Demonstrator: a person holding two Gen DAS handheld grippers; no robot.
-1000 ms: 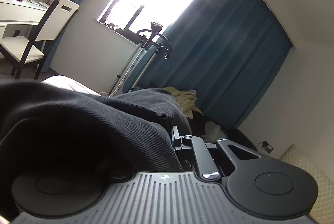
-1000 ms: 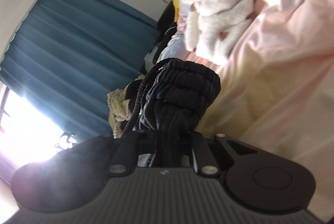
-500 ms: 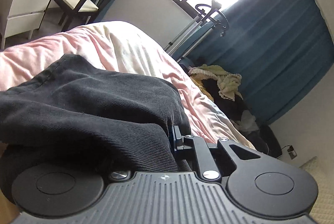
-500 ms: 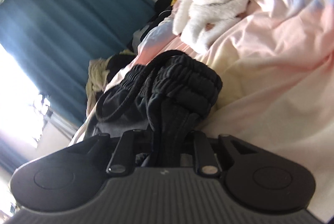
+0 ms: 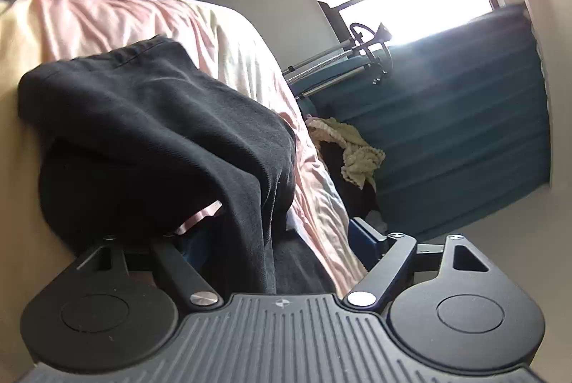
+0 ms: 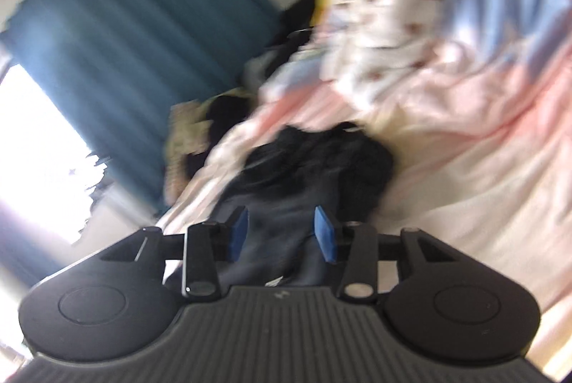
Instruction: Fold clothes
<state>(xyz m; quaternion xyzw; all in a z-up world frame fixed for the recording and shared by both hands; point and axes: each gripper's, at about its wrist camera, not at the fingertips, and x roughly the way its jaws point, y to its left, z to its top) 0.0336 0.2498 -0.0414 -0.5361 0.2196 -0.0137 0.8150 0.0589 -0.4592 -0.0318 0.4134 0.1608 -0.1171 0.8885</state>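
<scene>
The black clothes (image 5: 153, 133) lie in a heap on the bed (image 5: 250, 54), on the pink sheet. The left gripper (image 5: 271, 240) is opening wide. A fold of the black cloth hangs down between its fingers, but the blue pad (image 5: 361, 236) on one side does not touch it. The right gripper (image 6: 282, 233) is opening too. Its two blue pads stand apart, and the black clothes (image 6: 314, 165) lie just past them and under them, not squeezed. This picture is blurry.

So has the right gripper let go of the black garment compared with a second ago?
Yes. The right gripper was clamped on the black garment; now its fingers are opening, and the cloth lies on the pink sheet.
</scene>
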